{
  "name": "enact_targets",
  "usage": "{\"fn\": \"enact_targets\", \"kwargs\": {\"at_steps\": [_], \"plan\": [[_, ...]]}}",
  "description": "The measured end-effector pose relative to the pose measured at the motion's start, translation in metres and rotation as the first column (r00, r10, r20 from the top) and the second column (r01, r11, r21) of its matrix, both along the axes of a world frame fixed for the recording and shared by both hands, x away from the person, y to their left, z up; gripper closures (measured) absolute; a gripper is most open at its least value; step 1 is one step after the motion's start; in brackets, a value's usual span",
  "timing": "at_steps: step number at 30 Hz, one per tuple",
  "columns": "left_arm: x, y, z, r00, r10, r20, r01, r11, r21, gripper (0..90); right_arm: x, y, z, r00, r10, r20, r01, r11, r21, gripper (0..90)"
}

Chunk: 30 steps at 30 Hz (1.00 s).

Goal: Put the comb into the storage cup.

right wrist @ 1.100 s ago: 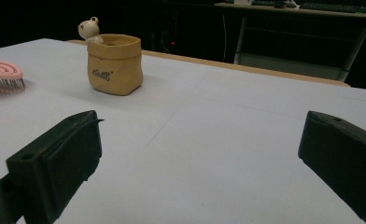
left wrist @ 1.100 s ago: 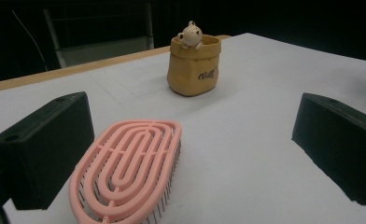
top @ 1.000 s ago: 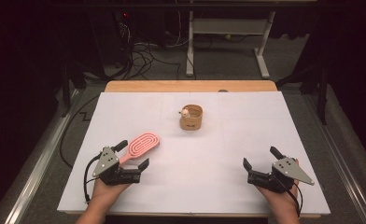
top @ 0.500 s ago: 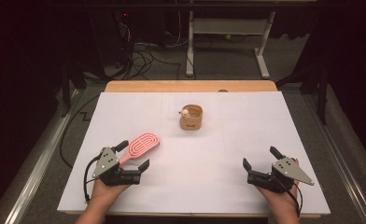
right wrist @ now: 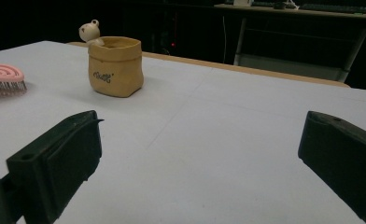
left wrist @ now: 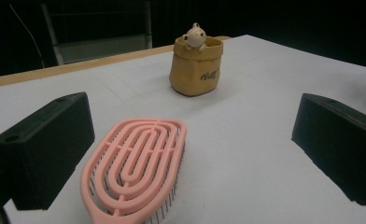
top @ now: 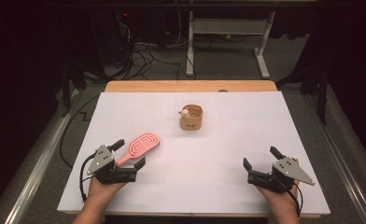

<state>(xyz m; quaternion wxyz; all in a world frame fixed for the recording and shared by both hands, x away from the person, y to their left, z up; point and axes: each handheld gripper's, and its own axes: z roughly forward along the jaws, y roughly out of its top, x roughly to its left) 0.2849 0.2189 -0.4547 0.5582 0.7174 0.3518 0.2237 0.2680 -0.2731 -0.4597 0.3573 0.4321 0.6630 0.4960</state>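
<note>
Near the front edge of the white tabletop (top: 195,186), the left tool (top: 130,154) rests with its jaws spread wide and released, the handle of a pink hairbrush (top: 141,146) lying between them. From the left gripper view, the hairbrush (left wrist: 134,175) lies bristles down, closer to the left jaw than the right, untouched by either. At the near right, the right tool (top: 260,163) also sits released, jaws wide apart over bare tabletop, well apart from the brush.

Farther back, near the middle, stands a tan pouch-shaped cup (top: 191,117) with a small cream bear figure (top: 185,112) peeking over its rim; in the right gripper view the cup (right wrist: 116,67) is upright, with the brush head (right wrist: 3,79) at the far left.

My judgement of the risk: since the brush sits off-centre between the jaws, closing on it could push it sideways or pinch only the thin handle, letting the heavier head swing or slip. A careless carry toward the cup might also tip it.

Compared with the earlier frames, nothing has shifted: both tools, brush and cup keep their places.
</note>
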Motion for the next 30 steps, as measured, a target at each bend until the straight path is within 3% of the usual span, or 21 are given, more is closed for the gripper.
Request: {"fn": "enact_targets", "kwargs": {"at_steps": [9, 18, 30], "plan": [[0.001, 0.015, 0.005, 0.9994, 0.033, 0.013, -0.033, 0.9994, 0.005, 0.0, 0.0, 0.0, 0.001, 1.0, 0.0, 0.006, 0.0, 1.0, -0.004, 0.3], [0.003, 0.038, 0.01, 0.9961, 0.087, 0.015, -0.087, 0.9961, -0.019, 0.0, 0.0, 0.0, 0.002, 0.9999, -0.004, 0.01, 0.004, 1.0, -0.009, 0.4], [0.006, 0.055, 0.009, 0.9936, 0.112, -0.009, -0.112, 0.9936, 0.014, 0.0, -0.001, -0.001, 0.003, 0.9999, -0.003, 0.015, 0.003, 1.0, -0.01, 0.4]]}}
